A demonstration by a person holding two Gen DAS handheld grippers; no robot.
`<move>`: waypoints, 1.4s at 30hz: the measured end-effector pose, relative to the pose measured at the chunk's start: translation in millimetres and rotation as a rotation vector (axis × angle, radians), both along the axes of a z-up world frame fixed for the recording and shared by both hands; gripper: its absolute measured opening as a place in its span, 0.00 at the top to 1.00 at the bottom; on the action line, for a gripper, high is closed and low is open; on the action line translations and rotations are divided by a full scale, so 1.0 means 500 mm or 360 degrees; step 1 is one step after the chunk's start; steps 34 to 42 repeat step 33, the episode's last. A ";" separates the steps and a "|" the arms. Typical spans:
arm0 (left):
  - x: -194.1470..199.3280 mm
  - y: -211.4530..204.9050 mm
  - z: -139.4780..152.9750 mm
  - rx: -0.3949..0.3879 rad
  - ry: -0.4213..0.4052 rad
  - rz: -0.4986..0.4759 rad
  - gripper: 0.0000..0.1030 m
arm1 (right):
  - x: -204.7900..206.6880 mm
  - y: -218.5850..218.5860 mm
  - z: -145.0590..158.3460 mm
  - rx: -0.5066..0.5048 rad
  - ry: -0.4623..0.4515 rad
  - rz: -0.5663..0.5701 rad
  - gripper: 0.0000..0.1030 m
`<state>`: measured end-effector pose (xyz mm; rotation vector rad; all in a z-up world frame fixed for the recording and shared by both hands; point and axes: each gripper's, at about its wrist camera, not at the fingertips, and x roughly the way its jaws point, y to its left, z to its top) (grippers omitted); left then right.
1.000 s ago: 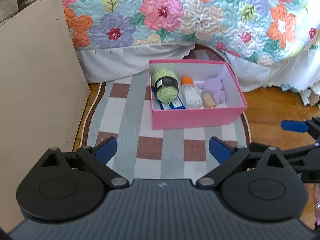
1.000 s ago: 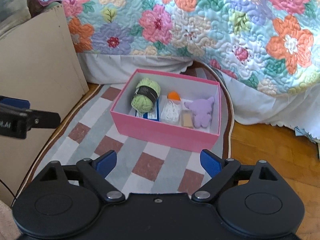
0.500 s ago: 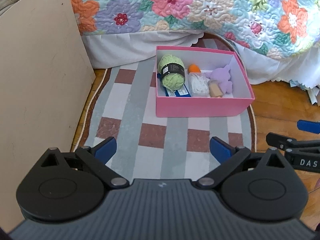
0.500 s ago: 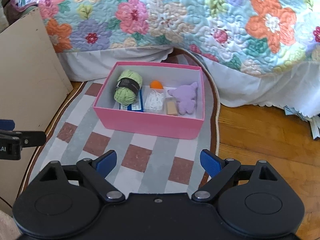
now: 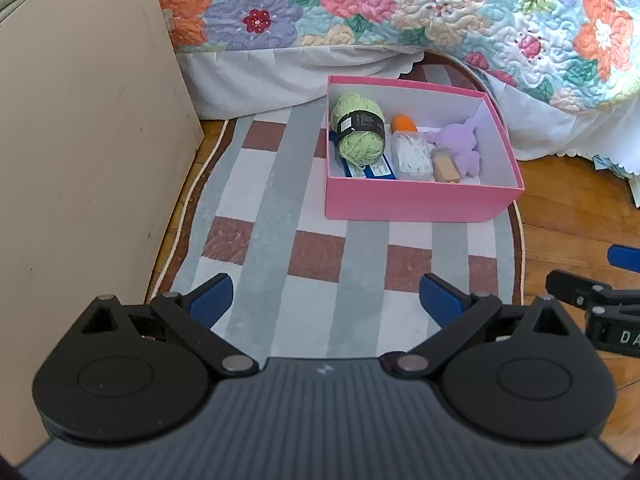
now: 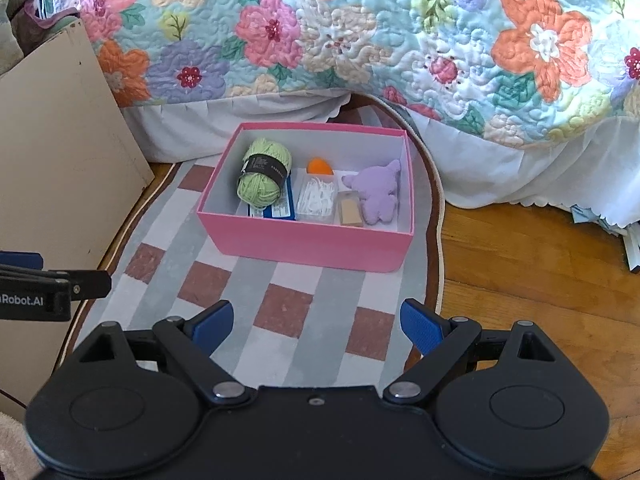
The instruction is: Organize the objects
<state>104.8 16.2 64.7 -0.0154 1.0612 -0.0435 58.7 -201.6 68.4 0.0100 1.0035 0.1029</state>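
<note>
In the left wrist view, the left gripper [image 5: 325,294] sits at the bottom of the frame with its two blue fingers wide apart and nothing between them. Above it, right of the middle, a pink box [image 5: 416,202] stands on a checked rug [image 5: 280,216]. Inside the box, from left to right, are a green yarn ball [image 5: 358,132], a clear bag of white bits [image 5: 412,156] with an orange ball [image 5: 404,123] behind it, a small tan block [image 5: 445,165] and a purple soft toy [image 5: 460,146]. A flowery bed cover [image 5: 400,4] fills the top, and a tan board [image 5: 80,152] stands at the left. In the right wrist view, the right gripper [image 6: 316,320] is at the bottom, also spread apart and holding nothing. The same pink box [image 6: 308,242] is in the middle of the frame, and the purple soft toy [image 6: 380,196] lies at its right end. Nothing lies loose on the rug, so the sorting looks nearly done or done. Both grippers are well back from the box. The next move may be just to pull away, or to find any last thing that is out of view.
</note>
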 end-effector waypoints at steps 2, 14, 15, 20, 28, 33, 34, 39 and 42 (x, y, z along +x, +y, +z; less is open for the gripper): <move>0.002 0.001 -0.001 -0.0001 0.0005 0.0007 0.02 | 0.001 0.002 -0.004 -0.0001 0.0015 0.0001 0.10; 0.009 -0.002 -0.014 0.0039 0.0044 0.0003 0.02 | 0.004 -0.006 -0.015 -0.0002 0.0045 -0.0024 0.10; 0.011 -0.002 -0.015 0.0042 0.0049 0.0003 0.02 | 0.003 -0.008 -0.015 -0.0001 0.0044 -0.0024 0.10; 0.014 -0.001 -0.018 0.0051 0.0070 0.0008 0.02 | 0.004 -0.009 -0.015 -0.0003 0.0043 -0.0023 0.10; 0.016 0.004 -0.020 0.0058 0.0073 0.0022 0.02 | 0.004 -0.013 -0.011 -0.0012 0.0037 -0.0043 0.10; 0.017 0.006 -0.022 0.0054 0.0085 0.0017 0.01 | 0.004 -0.012 -0.014 -0.0015 0.0042 -0.0035 0.10; 0.017 0.006 -0.022 0.0054 0.0085 0.0017 0.01 | 0.004 -0.012 -0.014 -0.0015 0.0042 -0.0035 0.10; 0.017 0.006 -0.022 0.0054 0.0085 0.0017 0.01 | 0.004 -0.012 -0.014 -0.0015 0.0042 -0.0035 0.10; 0.017 0.006 -0.022 0.0054 0.0085 0.0017 0.01 | 0.004 -0.012 -0.014 -0.0015 0.0042 -0.0035 0.10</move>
